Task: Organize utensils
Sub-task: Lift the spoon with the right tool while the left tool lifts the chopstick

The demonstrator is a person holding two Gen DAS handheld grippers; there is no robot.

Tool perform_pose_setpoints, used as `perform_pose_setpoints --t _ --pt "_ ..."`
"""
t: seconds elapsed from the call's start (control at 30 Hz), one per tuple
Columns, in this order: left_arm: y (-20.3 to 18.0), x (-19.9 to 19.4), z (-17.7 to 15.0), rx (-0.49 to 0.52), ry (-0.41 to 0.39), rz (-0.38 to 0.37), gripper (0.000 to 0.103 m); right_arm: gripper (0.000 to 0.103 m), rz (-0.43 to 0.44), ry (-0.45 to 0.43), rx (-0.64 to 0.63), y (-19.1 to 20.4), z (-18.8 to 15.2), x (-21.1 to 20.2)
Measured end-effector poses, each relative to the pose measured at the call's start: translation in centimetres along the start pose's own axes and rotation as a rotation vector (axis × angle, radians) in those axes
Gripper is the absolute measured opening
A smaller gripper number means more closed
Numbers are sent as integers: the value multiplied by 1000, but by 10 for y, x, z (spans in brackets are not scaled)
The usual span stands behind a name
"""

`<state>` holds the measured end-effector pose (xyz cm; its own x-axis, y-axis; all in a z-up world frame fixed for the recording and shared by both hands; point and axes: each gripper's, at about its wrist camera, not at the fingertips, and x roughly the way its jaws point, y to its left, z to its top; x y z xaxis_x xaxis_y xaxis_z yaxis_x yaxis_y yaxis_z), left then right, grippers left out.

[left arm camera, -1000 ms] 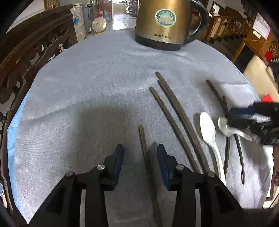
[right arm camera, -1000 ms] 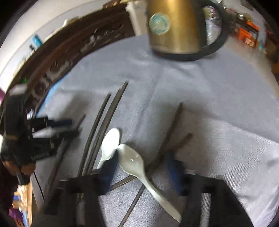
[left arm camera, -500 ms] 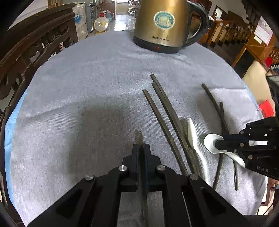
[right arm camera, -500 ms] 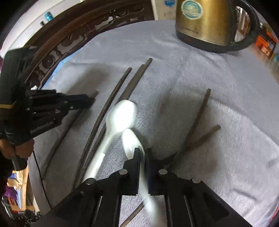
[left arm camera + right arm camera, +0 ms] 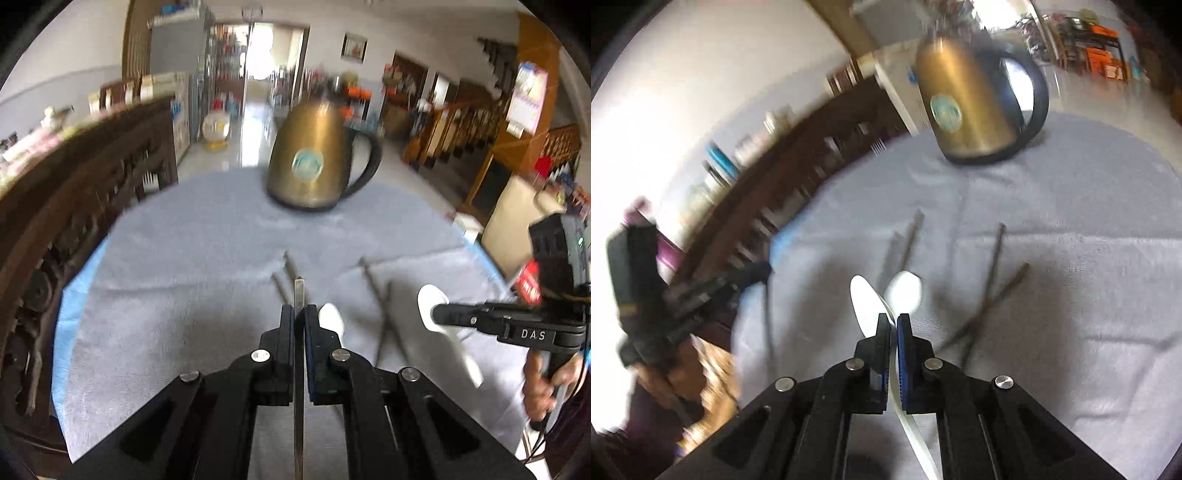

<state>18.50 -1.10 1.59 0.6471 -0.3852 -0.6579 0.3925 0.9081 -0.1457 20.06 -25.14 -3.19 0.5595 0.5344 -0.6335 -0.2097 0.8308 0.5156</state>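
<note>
My left gripper [image 5: 299, 314] is shut on a dark chopstick [image 5: 299, 291] and holds it above the grey cloth. My right gripper [image 5: 893, 323] is shut on the handle of a white spoon [image 5: 864, 301], lifted off the cloth; it also shows in the left wrist view [image 5: 439, 317] with the spoon [image 5: 428, 301]. A second white spoon [image 5: 905, 295] lies on the cloth, partly hidden behind my left fingers in the left wrist view [image 5: 332, 319]. Several dark chopsticks [image 5: 905, 240] lie on the cloth, two of them crossed [image 5: 991, 295].
A gold electric kettle [image 5: 314, 162] with a black handle stands at the far side of the round table. A carved dark wooden chair back [image 5: 74, 177] runs along the left edge. The grey cloth [image 5: 184, 277] covers the table.
Both grippers have risen from the cloth, the left with the chopstick, the right with the white spoon. Both cameras now tilt up toward the room.
</note>
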Motion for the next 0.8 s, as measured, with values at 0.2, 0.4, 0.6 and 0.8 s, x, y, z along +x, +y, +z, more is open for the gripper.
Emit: perform_pose_setpoints --t 0.2,0.4,0.6,0.8 --pt "-16 -66 1 -65 -223 -46 5 5 160 -218 101 21 -23 -49" --pt "-32 -122 8 -73 -365 -63 5 5 266 -346 156 42 -54 -75" --pt "-44 -153 11 -52 -409 -77 5 5 259 -391 215 45 -74 -64" --pt "-61 -188 7 -27 -456 -127 5 5 237 -409 242 41 -88 -60"
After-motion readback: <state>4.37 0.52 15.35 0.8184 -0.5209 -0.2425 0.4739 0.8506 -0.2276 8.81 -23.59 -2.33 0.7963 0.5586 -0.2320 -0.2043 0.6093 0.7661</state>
